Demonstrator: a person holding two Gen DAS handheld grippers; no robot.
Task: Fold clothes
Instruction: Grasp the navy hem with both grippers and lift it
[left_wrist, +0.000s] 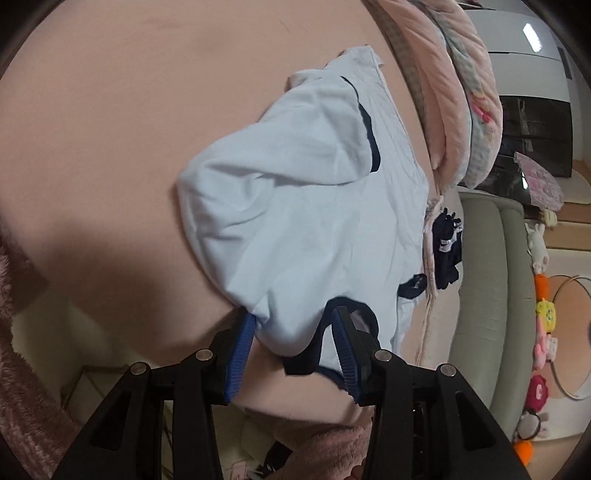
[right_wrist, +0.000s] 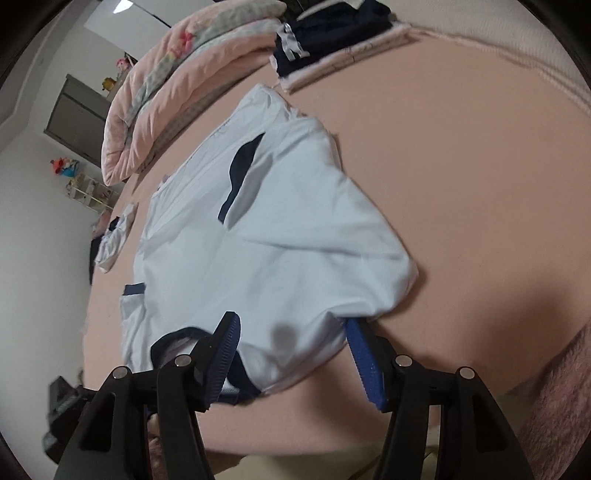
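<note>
A light blue shirt (left_wrist: 295, 221) with navy trim lies folded over on the pink bed sheet (left_wrist: 110, 147). My left gripper (left_wrist: 295, 317) is at the shirt's near edge by the navy collar. Bunched cloth fills the gap between its blue pads (left_wrist: 240, 354), so it is shut on the shirt. In the right wrist view the same shirt (right_wrist: 277, 240) spreads away from my right gripper (right_wrist: 291, 321). That gripper stands open, wider than the left. The shirt's near edge lies loose between its fingers (right_wrist: 365, 362), with nothing pressed.
A rolled pink quilt (left_wrist: 461, 92) (right_wrist: 166, 81) lies along the far side of the bed. A dark folded pile (right_wrist: 332, 26) (left_wrist: 448, 251) sits beyond the shirt, and a small pale garment (right_wrist: 114, 236) by the bed's edge. A fuzzy pink sleeve (right_wrist: 554, 387) shows nearby.
</note>
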